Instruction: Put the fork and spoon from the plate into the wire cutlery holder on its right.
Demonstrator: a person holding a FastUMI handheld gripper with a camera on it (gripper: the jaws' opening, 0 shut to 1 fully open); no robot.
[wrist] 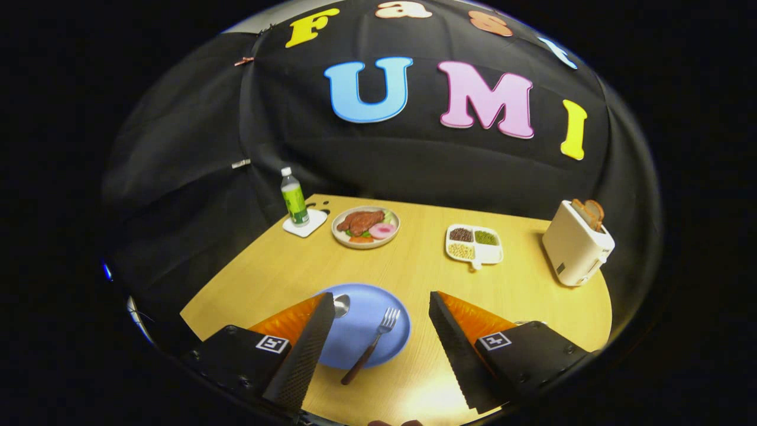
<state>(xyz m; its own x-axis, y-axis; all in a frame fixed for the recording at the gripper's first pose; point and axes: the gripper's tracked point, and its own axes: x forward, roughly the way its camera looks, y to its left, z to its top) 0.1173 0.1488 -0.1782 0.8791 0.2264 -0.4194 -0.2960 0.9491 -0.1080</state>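
Below, the wooden table (532, 296) is carrying a blue plate (366, 331) lying between the fingers of the gripper (378, 307), whose jaws are standing wide apart and gripping nothing, while the fork (374, 343) is resting on the plate beside the half-hidden spoon (342, 305).

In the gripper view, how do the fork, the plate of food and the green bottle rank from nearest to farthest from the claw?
The claw is open.
1. Fork: between the fingers, on the blue plate.
2. Plate of food: beyond the fingers, mid-table.
3. Green bottle: farthest, at the table's far left corner.
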